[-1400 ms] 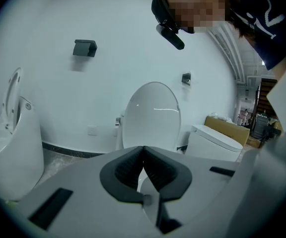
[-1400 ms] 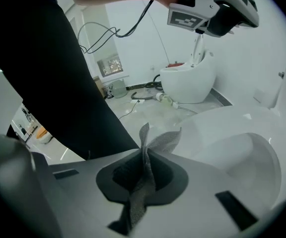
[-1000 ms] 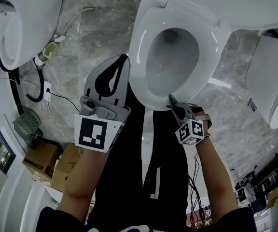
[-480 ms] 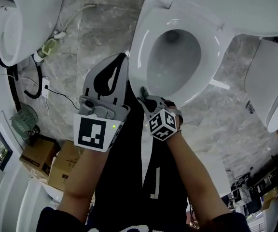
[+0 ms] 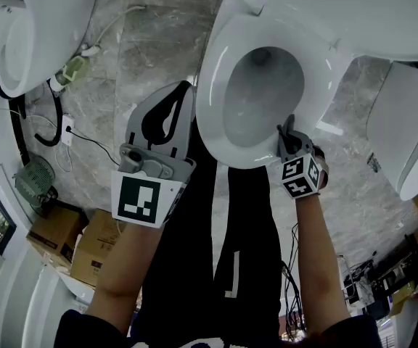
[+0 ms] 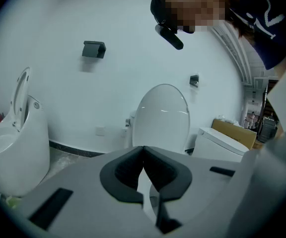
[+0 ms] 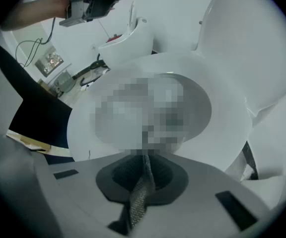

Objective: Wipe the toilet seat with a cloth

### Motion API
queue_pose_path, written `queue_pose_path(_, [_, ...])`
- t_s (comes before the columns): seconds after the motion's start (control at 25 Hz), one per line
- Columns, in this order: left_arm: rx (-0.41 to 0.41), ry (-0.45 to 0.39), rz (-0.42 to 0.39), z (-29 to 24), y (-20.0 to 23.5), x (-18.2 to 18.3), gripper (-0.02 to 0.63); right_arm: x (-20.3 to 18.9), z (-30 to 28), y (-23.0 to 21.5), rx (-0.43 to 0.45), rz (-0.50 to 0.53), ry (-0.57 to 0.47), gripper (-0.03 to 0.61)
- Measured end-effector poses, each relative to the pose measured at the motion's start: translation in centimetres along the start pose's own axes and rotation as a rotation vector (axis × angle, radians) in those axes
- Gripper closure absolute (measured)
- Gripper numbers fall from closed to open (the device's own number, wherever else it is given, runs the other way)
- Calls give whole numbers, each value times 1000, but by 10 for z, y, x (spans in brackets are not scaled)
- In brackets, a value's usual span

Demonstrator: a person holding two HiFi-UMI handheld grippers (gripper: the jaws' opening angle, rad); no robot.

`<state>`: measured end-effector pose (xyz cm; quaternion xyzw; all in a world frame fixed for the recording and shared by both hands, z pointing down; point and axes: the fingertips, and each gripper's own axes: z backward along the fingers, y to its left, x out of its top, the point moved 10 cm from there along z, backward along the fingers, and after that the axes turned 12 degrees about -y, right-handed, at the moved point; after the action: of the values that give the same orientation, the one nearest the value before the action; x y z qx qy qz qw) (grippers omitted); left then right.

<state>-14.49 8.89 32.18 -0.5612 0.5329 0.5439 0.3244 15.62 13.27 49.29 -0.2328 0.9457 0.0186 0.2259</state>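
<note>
- Your right gripper (image 5: 287, 127) clamps the grey cloth (image 7: 140, 192) at the near rim of the toilet seat (image 5: 210, 78).
- Your left gripper (image 5: 183, 96) hangs just beside that seat, jaws together, holding nothing.

You are holding your right claw (image 5: 287, 127) at the near right rim of the toilet seat (image 5: 210, 71), the cloth (image 7: 140, 195) lying between its jaws. Your left claw (image 5: 186, 89) is hanging left of the seat, above the floor (image 5: 151, 42), with another toilet (image 5: 42, 20) lying further left.
</note>
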Motion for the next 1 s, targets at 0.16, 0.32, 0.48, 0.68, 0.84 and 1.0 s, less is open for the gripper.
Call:
queue_pose_path(0.16, [10, -10, 5, 0, 5, 1, 595, 9, -14, 25, 77, -29, 31, 554])
queue_pose_path(0.32, [25, -13, 6, 1, 6, 1, 595, 30, -41, 73, 225, -169, 70, 554])
queue_pose_path(0.48, [24, 6, -5, 5, 10, 1, 595, 58, -46, 96, 237, -419, -28, 555])
queue_pose_path(0.68, [20, 2, -5, -2, 15, -6, 595, 61, -46, 96, 392, -280, -120, 554])
queue_pose_path(0.84, [30, -20, 14, -5, 14, -3, 595, 30, -23, 102, 570, 161, -96, 554])
queue_pose_path(1.0, [27, -8, 17, -1, 20, -2, 595, 6, -8, 95, 655, 337, -86, 554])
